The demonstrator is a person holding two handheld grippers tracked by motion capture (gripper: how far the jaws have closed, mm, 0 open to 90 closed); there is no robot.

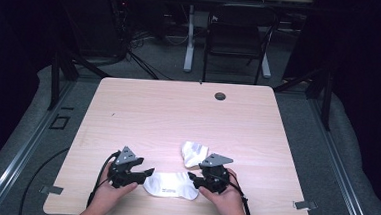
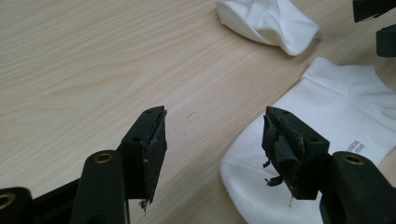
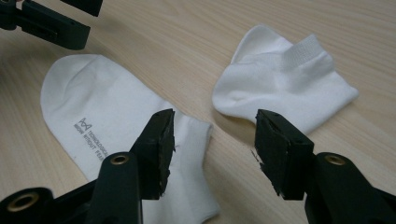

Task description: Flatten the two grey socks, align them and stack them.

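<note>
Two white ankle socks lie on the wooden table (image 1: 178, 112). One sock (image 1: 171, 185) (image 2: 327, 121) (image 3: 107, 126) lies flat near the front edge, grey print on its sole. A second, crumpled sock (image 1: 193, 153) (image 2: 271, 21) (image 3: 280, 88) rests just behind it. My left gripper (image 1: 148, 173) (image 2: 215, 135) is open at the flat sock's toe end, its jaws astride the toe edge. At the cuff end my right gripper (image 1: 192, 178) (image 3: 215, 140) stands open, one jaw over the cuff, the other toward the crumpled sock.
A round cable hole (image 1: 220, 96) sits near the table's far edge. Beyond the table stand a dark chair (image 1: 238, 38) and a white desk leg (image 1: 190, 37). Most of the tabletop behind the socks is bare wood.
</note>
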